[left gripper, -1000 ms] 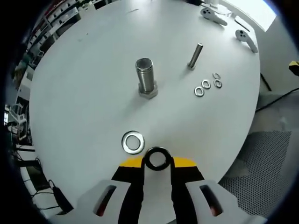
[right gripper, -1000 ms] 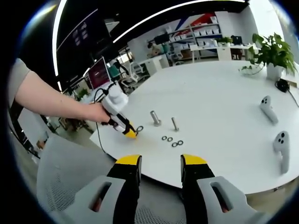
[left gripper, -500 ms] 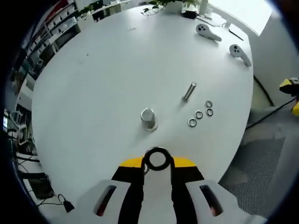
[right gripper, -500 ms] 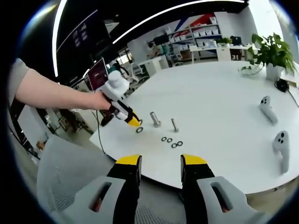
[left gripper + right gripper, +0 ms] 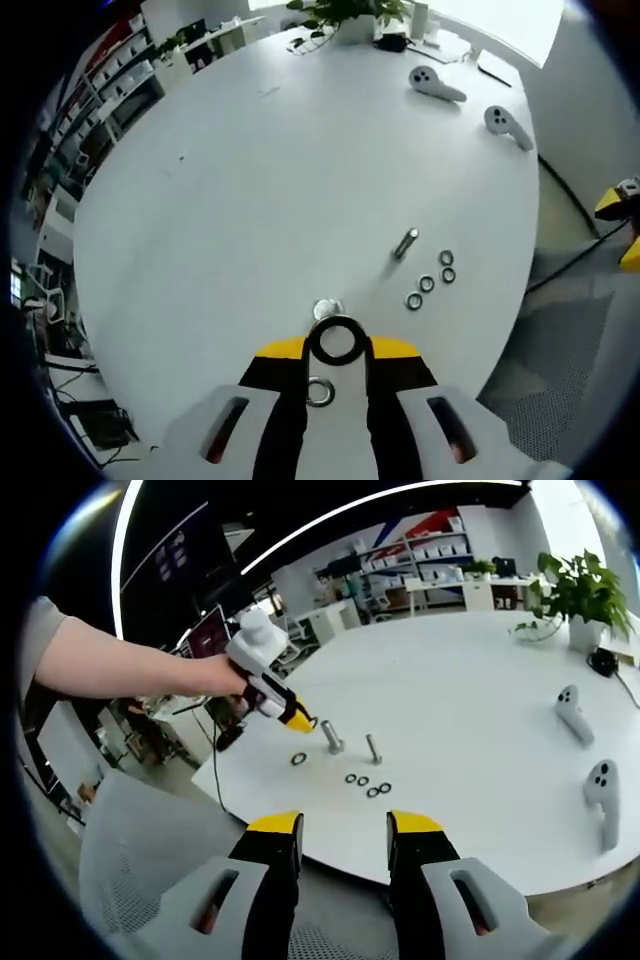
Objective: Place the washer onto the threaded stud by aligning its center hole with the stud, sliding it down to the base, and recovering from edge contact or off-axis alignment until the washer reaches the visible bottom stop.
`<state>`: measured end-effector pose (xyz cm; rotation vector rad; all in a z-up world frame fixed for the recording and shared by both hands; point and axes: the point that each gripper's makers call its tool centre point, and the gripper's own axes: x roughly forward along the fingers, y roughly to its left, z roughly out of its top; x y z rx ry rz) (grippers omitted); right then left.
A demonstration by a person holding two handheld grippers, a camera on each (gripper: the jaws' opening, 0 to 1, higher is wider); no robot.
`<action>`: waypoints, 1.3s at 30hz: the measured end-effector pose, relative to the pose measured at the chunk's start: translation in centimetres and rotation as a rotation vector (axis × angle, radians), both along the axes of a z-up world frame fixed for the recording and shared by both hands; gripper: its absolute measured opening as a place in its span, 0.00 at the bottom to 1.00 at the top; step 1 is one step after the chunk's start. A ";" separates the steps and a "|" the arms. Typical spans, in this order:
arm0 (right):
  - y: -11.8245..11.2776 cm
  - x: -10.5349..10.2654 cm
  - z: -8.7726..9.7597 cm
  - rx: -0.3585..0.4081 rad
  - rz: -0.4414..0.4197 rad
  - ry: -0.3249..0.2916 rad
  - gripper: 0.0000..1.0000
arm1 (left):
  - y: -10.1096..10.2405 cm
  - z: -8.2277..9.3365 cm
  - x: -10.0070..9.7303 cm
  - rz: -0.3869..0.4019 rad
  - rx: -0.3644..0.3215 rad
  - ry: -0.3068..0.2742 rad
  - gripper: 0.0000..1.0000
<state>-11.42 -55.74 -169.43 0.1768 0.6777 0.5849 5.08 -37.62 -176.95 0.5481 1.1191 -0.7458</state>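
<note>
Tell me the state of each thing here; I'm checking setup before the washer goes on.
left gripper: shut on the black washer, lifted over the table.
black washer: gripped, above the stud.
threaded stud: upright, bare.
spare washer: flat on the table.
slim bolt: upright.
four small washers: flat, clustered.
right gripper: open, off the table's edge.
two controllers: lying idle.

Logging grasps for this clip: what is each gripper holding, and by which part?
Left gripper pinches a dark washer by its lower rim. Right gripper is open, holding nothing.
</note>
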 end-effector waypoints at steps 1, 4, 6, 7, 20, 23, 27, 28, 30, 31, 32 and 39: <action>0.0 0.0 0.0 -0.001 0.002 0.000 0.36 | -0.1 0.0 0.0 0.000 0.001 -0.001 0.19; 0.0 0.0 0.0 -0.002 0.001 -0.001 0.36 | -0.1 -0.2 0.4 0.017 -0.007 0.006 0.19; 0.0 0.0 0.0 -0.001 0.000 0.000 0.36 | -0.2 -0.4 0.7 0.021 -0.008 0.012 0.19; 0.0 0.0 0.0 -0.001 0.000 -0.001 0.36 | -0.3 -0.6 0.8 0.020 -0.007 0.016 0.19; -0.1 0.1 0.0 -0.001 -0.006 -0.001 0.36 | -0.8 -1.5 1.3 -0.020 0.038 0.020 0.19; -0.1 0.0 0.0 -0.002 -0.004 0.000 0.36 | -0.7 -1.5 1.5 -0.026 0.044 0.029 0.19; -0.1 0.0 0.0 0.000 -0.006 -0.001 0.36 | -1.0 -1.9 1.7 -0.031 0.048 0.037 0.19; -0.1 0.0 0.0 0.000 -0.006 0.000 0.36 | -1.0 -2.0 1.7 -0.036 0.053 0.039 0.19; -0.1 0.1 0.0 0.001 -0.008 -0.001 0.36 | -1.1 -2.2 1.7 -0.039 0.060 0.052 0.19; -0.2 0.1 0.0 0.002 -0.009 -0.002 0.36 | -1.1 -2.3 1.7 -0.042 0.065 0.056 0.19; -0.2 0.1 0.0 0.002 -0.010 -0.003 0.36 | -1.1 -2.4 1.7 -0.045 0.071 0.058 0.19; -0.2 0.1 0.0 0.000 -0.009 -0.002 0.36 | -1.1 -3.9 1.7 -0.071 0.114 0.078 0.19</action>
